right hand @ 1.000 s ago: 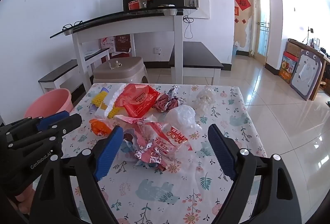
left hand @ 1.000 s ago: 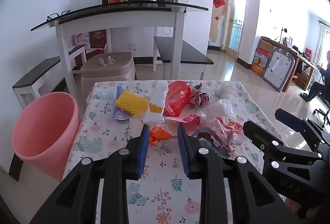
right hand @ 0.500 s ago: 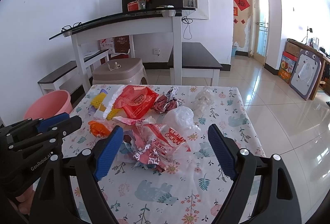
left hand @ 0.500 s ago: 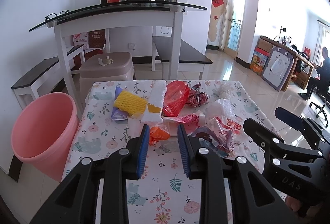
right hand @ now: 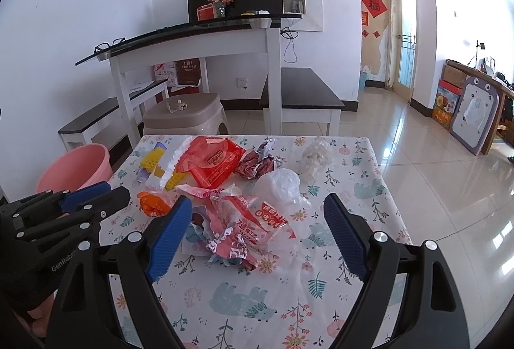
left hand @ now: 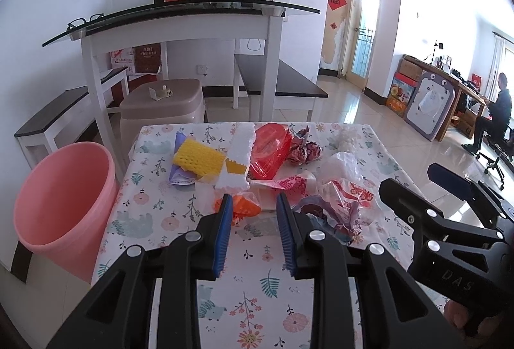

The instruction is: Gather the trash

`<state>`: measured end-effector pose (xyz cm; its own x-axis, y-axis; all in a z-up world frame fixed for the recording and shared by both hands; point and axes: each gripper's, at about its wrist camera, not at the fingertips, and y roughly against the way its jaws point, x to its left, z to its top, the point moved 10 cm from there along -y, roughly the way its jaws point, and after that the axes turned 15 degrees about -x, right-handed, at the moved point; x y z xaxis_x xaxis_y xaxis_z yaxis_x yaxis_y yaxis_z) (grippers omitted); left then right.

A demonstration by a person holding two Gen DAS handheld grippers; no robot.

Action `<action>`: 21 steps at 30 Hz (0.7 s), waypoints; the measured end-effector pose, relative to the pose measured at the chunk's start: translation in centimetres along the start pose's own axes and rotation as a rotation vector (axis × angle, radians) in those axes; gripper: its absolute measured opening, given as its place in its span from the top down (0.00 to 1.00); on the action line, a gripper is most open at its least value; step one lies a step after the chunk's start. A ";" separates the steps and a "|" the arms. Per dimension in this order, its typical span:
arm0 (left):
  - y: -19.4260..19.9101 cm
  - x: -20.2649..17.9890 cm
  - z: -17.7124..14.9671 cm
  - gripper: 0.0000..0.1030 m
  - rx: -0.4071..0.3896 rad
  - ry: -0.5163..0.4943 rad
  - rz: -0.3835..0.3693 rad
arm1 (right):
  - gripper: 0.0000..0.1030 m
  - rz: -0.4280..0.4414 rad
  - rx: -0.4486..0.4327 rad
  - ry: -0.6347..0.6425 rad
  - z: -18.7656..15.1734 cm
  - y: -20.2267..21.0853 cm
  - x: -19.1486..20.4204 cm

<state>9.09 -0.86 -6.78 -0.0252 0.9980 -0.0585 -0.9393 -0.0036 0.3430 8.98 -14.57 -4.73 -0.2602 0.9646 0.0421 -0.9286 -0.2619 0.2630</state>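
While both grippers are hovering over the table (right hand: 369, 169), left gripper (left hand: 253, 204) jaws are sitting partly apart, right gripper (right hand: 257, 207) jaws wide, empty; trash pile (right hand: 237, 188) lying mid-table, pink bin (left hand: 61, 201) standing beside it.

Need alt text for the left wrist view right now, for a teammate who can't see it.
Left tongs open and empty above a floral tablecloth, aimed at an orange wrapper at the near edge of a trash pile. A pink bin stands left of the table; the right tongs show at the right.
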 end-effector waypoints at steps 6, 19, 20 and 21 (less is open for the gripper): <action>0.5 0.2 0.3 0.73 0.001 0.001 -0.006 | 0.18 0.004 -0.002 0.001 -0.1 0.1 0.2; 0.9 0.8 -0.4 0.71 0.023 0.016 -0.063 | 0.18 0.014 0.001 -0.005 -0.3 0.4 -0.2; 1.0 1.0 -0.5 0.70 0.028 0.025 -0.068 | 0.18 0.013 0.002 -0.005 -0.3 0.4 -0.3; 1.0 1.2 -0.6 0.70 0.032 0.033 -0.073 | 0.18 0.013 0.003 -0.006 -0.3 0.4 -0.3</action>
<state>7.87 0.30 -7.08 0.0306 0.9928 -0.1154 -0.9276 0.0712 0.3667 8.59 -14.99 -4.97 -0.2704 0.9614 0.0512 -0.9244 -0.2741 0.2652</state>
